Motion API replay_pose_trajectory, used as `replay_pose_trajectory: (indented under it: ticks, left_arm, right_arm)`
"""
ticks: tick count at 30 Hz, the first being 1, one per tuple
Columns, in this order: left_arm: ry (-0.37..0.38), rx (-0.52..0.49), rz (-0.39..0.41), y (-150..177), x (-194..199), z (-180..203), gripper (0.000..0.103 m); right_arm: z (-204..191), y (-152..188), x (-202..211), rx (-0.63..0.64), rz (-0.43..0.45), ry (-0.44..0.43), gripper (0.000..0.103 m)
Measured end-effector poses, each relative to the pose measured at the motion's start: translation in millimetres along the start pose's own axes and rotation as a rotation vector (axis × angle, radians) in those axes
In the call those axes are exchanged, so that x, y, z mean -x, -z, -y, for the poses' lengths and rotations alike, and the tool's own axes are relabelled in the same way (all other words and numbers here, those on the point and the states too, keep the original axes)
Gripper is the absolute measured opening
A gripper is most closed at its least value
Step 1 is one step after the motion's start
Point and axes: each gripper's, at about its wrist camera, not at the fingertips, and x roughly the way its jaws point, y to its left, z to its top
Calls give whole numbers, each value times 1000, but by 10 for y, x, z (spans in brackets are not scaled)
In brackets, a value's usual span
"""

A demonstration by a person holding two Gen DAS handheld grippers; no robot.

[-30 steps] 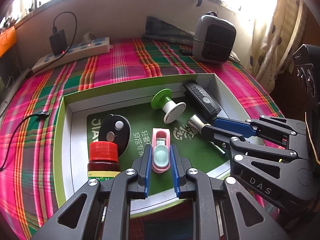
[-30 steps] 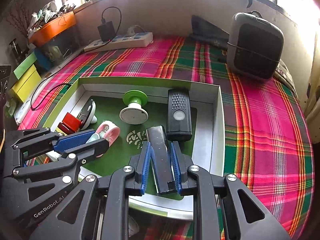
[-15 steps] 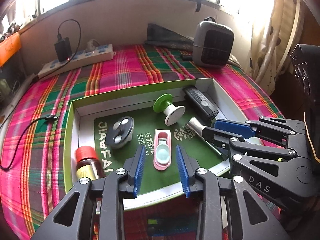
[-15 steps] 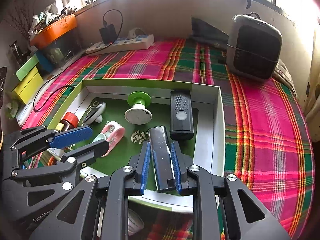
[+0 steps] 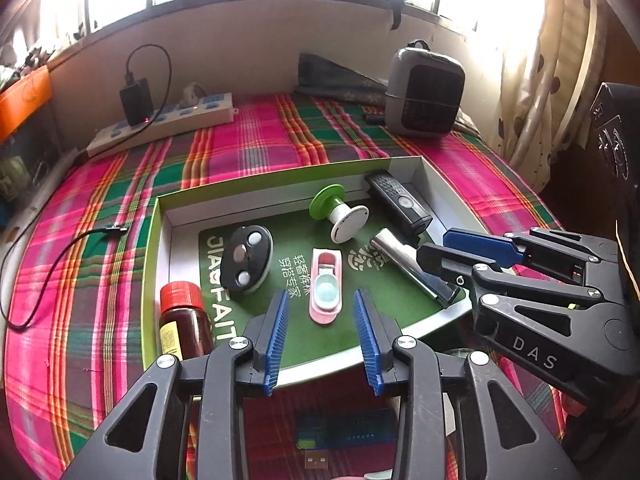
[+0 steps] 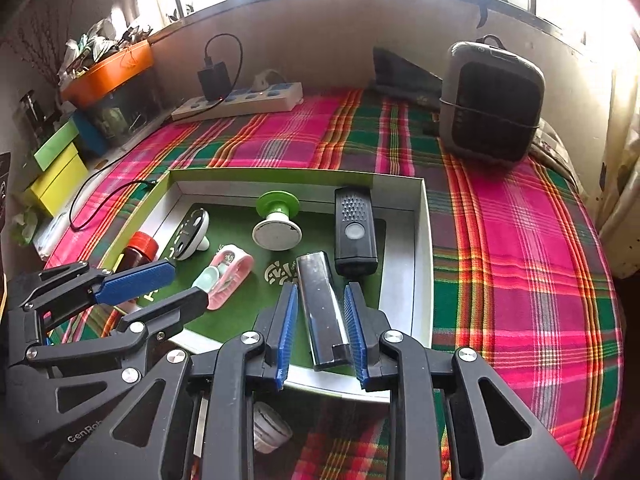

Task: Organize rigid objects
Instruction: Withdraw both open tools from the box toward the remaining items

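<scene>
My green-floored box (image 5: 160,216) lay open on the plaid cloth; inside, a pink case (image 5: 326,286) with a pale mint lens lay flat near the front; a black oval fob (image 5: 247,258) sat to its left; a red-capped amber bottle (image 5: 182,320) stood upright in the left front corner; a green-and-white spool (image 5: 340,216) lay tipped over; a black remote (image 6: 355,228) lay by the right wall; a silvery bar (image 6: 320,308) lay just beside it.
</scene>
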Motion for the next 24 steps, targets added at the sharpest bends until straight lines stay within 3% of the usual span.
replay_pose_trajectory:
  ticks: [7, 11, 24]
  left_arm:
    - [0, -2, 11, 31, 62, 5, 33]
    - [-5, 4, 24, 60, 123, -10, 33]
    - [15, 30, 78, 183, 438, -121, 41]
  right_arm:
    - [-8, 27, 54, -5, 10, 0, 31]
    - [-11, 49, 97, -10, 18, -2, 39]
    - [-46, 204, 385, -25, 66, -14, 40]
